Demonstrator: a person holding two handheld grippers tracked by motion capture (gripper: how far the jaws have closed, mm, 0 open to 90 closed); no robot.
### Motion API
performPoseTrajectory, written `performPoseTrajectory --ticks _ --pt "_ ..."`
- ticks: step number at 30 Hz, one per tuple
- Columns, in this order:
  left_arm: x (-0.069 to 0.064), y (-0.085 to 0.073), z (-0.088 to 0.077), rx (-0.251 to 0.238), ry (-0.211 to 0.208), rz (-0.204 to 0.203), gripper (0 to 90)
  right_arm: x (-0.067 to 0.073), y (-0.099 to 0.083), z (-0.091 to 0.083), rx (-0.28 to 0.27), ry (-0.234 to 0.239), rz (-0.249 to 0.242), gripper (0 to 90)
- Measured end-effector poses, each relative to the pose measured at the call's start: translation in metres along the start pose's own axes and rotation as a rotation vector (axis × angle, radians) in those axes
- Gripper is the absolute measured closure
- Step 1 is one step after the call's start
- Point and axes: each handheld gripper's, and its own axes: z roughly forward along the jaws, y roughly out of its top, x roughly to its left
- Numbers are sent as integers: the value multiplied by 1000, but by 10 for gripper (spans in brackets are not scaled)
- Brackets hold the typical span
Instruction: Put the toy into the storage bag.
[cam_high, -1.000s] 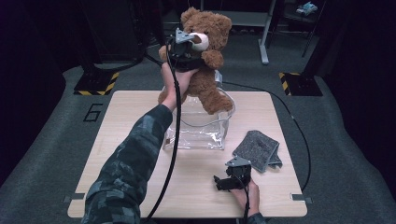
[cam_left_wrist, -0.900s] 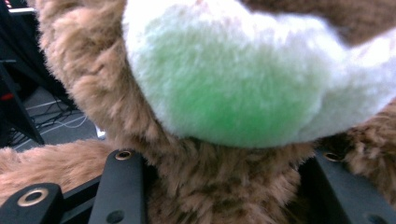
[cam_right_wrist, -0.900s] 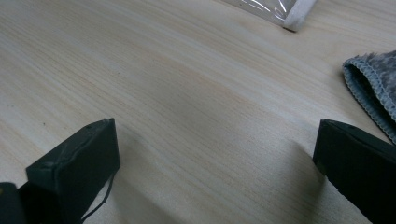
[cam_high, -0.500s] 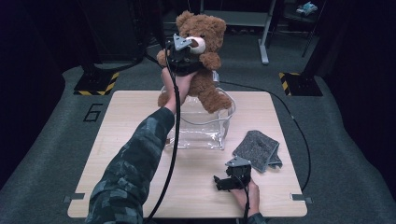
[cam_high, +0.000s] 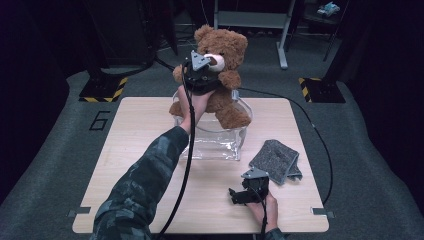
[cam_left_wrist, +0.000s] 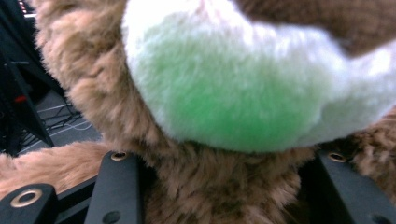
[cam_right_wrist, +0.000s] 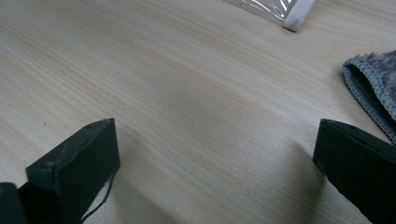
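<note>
A brown teddy bear (cam_high: 227, 50) with a white muzzle hangs upright over a clear plastic bag (cam_high: 215, 145) that stands on the wooden table (cam_high: 140, 130). Its legs reach the bag's open rim. My left gripper (cam_high: 202, 75) is shut on the bear at the chest. In the left gripper view the bear's fur (cam_left_wrist: 219, 186) is squeezed between the two black jaws, under the muzzle (cam_left_wrist: 233, 88). My right gripper (cam_high: 239, 194) rests near the table's front edge, open, with bare wood (cam_right_wrist: 210, 116) between its fingers.
A folded grey cloth (cam_high: 277, 161) lies on the table right of the bag and just behind the right gripper; its edge (cam_right_wrist: 373, 88) and a corner of the bag (cam_right_wrist: 292, 11) are in the right gripper view. Cables trail over the table and the dark floor around it.
The left gripper has sunk with the bear, so the bear's legs now sit lower, at the bag's rim. The right gripper has kept still.
</note>
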Motion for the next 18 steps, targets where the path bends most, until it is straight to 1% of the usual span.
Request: performPoseTrajectory --ticks 5,7,8,9,10,11,13,15,16,17,18 --pt "-3 -7 -8 7 3 -14 468 0 0 0 -2 -1 -3 0" --pt "-3 -9 -11 14 2 -13 468 0 0 0 0 -1 -1 0" --pt "-4 -12 -14 17 6 -1 469 0 0 0 -2 -2 -4 0" --pt "-4 -12 -14 17 6 -1 470 0 0 0 -3 -2 -4 0" --pt "-4 -15 -16 33 10 2 471 0 0 0 -1 -2 -3 0" --pt "-4 -16 -17 39 7 3 474 0 0 0 -3 -2 -5 0" --pt "-4 -17 -17 44 4 4 482 0 0 0 -2 -2 -4 0" --pt "-4 -16 -18 53 9 16 484 0 0 0 -2 -3 -4 0" --pt "-3 -16 -18 64 9 35 492 0 0 0 -3 -1 -4 0" --pt "-3 -16 -18 64 9 35 494 0 0 0 -3 -1 -4 0" --pt "-2 -16 -18 74 6 34 495 0 0 0 -3 -1 -4 0"
